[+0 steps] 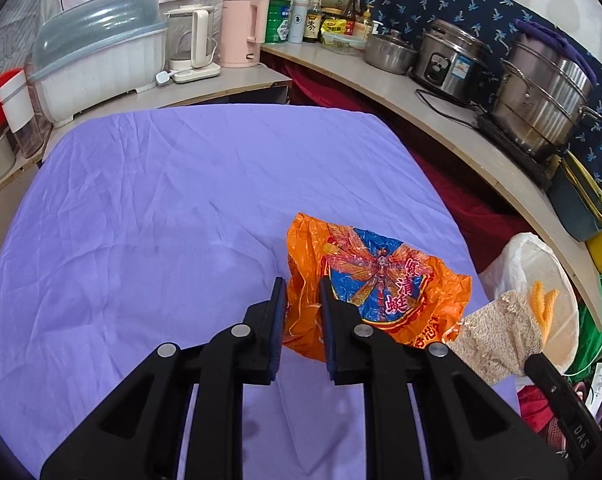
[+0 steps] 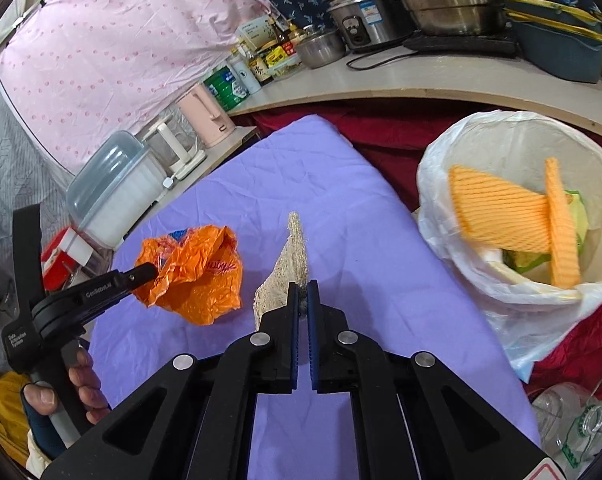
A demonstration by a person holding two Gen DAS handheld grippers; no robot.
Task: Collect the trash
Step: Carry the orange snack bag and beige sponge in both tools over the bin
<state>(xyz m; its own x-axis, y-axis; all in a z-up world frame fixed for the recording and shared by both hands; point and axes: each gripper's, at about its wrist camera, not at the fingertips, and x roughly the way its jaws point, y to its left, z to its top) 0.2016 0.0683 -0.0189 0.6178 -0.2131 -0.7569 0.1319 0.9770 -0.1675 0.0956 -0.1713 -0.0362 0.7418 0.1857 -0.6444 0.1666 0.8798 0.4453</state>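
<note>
An orange plastic bag (image 1: 375,286) with a dragonfly print lies crumpled on the purple cloth; my left gripper (image 1: 303,284) is shut on its left edge. From the right wrist view the bag (image 2: 197,274) hangs from the left gripper's fingers (image 2: 141,272). My right gripper (image 2: 302,286) is shut on a beige loofah-like sponge piece (image 2: 287,268), held above the cloth. That sponge also shows in the left wrist view (image 1: 497,332). The white-lined trash bin (image 2: 461,168) at right holds orange foam netting (image 2: 501,212) and green scraps.
The purple-covered table (image 1: 181,220) is ringed by a counter (image 1: 381,80) with steel pots (image 1: 541,100), a rice cooker (image 1: 449,60), bottles, a pink kettle (image 1: 241,32) and a lidded dish rack (image 1: 101,52). Red cloth (image 2: 381,128) lies below. Clear plastic bottles (image 2: 573,420) lie at lower right.
</note>
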